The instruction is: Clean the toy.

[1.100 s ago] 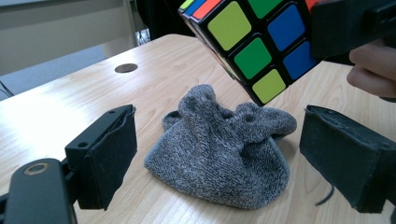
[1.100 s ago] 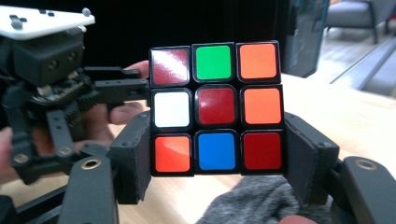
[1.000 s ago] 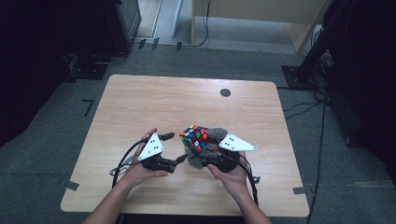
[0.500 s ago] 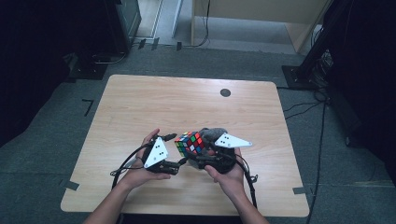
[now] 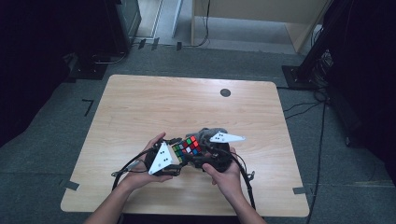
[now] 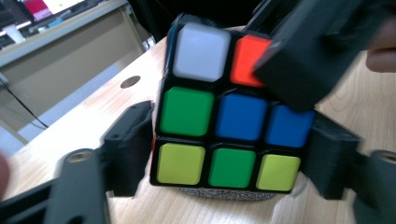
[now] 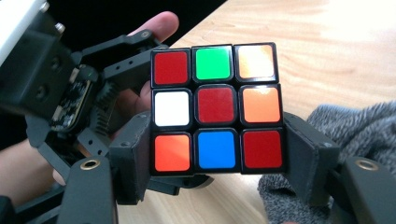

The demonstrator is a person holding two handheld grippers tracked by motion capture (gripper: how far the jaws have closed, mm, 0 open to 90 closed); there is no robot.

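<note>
High view down on table [image 5: 140, 107]; both gripper views close on shared cube [image 6: 229, 116].

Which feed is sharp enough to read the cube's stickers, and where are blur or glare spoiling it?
Right gripper view: sharpest, though glare washes the cube's top-right sticker and the table behind is soft. Left gripper view: stickers readable, jaws and near edges smeared. High view: dim, dark surroundings, cube small.

Glossy plastic cube [image 7: 215, 110] between my matt black plastic jaws; grey knitted cloth [image 7: 348, 121], lower right; pale wood-grain table [image 5: 154, 107].
</note>
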